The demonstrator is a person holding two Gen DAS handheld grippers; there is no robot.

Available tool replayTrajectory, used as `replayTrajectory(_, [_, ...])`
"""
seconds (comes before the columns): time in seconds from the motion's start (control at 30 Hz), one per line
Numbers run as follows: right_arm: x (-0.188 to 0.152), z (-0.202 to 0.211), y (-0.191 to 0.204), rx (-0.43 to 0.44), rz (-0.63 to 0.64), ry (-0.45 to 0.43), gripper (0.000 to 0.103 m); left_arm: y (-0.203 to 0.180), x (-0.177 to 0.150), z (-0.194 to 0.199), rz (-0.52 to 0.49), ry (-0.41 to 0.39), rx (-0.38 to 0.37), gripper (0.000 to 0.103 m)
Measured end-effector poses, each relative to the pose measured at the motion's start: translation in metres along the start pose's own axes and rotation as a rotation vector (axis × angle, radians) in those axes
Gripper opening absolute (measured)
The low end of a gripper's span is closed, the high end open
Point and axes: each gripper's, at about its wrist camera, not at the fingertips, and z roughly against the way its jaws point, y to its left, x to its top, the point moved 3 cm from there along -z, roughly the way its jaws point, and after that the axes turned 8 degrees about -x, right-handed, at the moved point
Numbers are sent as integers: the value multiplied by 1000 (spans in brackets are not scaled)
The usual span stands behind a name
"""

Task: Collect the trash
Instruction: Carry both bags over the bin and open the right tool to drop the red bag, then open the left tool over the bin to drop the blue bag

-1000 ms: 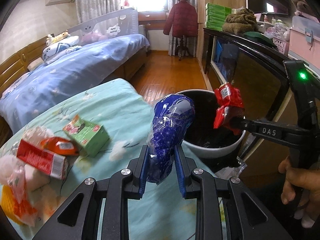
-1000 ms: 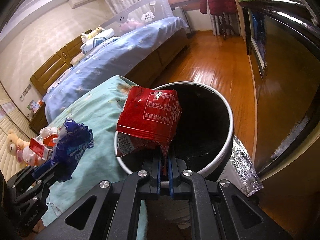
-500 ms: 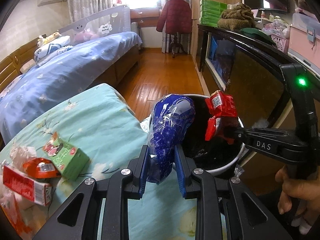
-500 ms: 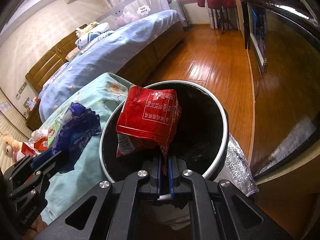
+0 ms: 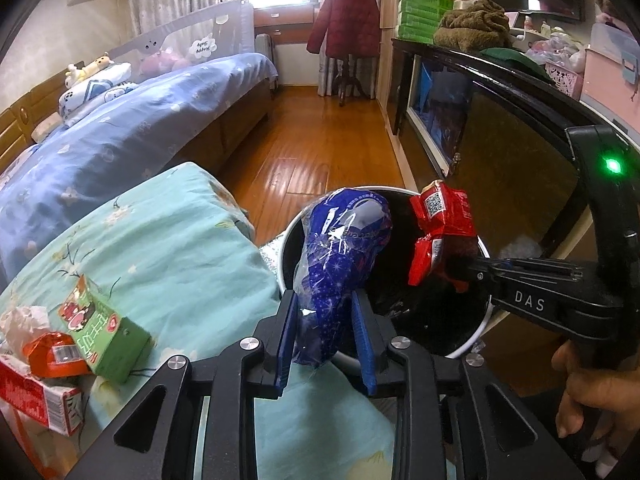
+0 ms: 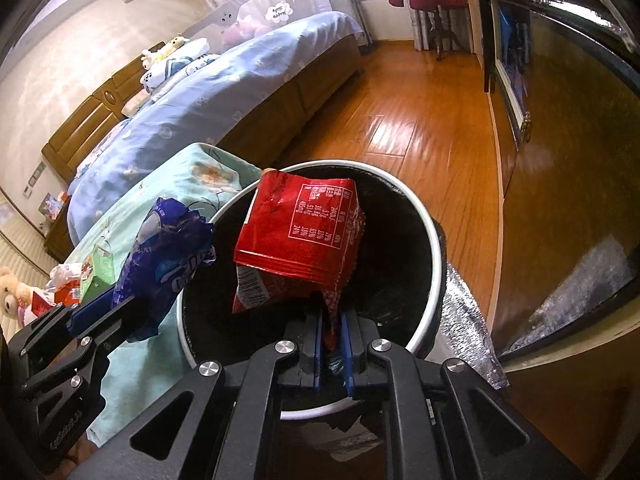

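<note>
A white-rimmed bin (image 5: 486, 320) with a black liner stands on the floor beside the teal bedding. My left gripper (image 5: 324, 300) holds a crumpled blue starry wrapper (image 5: 344, 248) upright over the bin's near rim; its jaws are opening, and the pads still touch the wrapper. My right gripper (image 6: 331, 314) hangs over the bin's rim (image 6: 434, 240). Its jaws are opening too, and a red snack wrapper (image 6: 300, 232) stands with its thin tail loose in the gap between the pads. In the left wrist view the red wrapper (image 5: 440, 220) hangs over the bin's far side.
A green carton (image 5: 104, 328), an orange wrapper (image 5: 52, 356), a red box (image 5: 36, 396) and tissue lie on the teal bedding (image 5: 160, 248) at the left. A silver foil sheet (image 6: 468, 320) lies beside the bin. A dark cabinet (image 5: 500, 152) runs close on the right.
My left gripper has carried the blue wrapper right, from over the bedding to the bin's rim. The right jaws have parted, leaving a gap around the red wrapper's tail.
</note>
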Motion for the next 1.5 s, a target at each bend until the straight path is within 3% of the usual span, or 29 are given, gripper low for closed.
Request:
replayTrajectory(0.07, [2,0,-1,0,-7,2,17,1,1,-1,4,1,3,32])
replayTrajectory(0.17, [2,3,-1,1,-13,-9,48,1,-1,1,16,-10,1,46])
replayTrajectory(0.23, [1,6,0,1,-11,-19,51,2,-2,5,19,-22,6,54])
replayTrajectory(0.33, [-1,11,3,19,-19,-31,52,3,-10,14,24,-29,15,54])
replayTrajectory(0.47, [-6,23,10,42,-23,-67,68,8,-27,32,40,-50,41,58])
replayTrajectory(0.6, [-16,31,23,87,-29,-87,75,15,-50,56,72,-77,79,59])
replayTrajectory(1.03, [-53,44,89,218,47,-105,78,41,-123,128,206,-116,191,60])
replayTrajectory(1.5, [-76,36,156,285,179,-65,78,40,-162,188,300,-159,326,60])
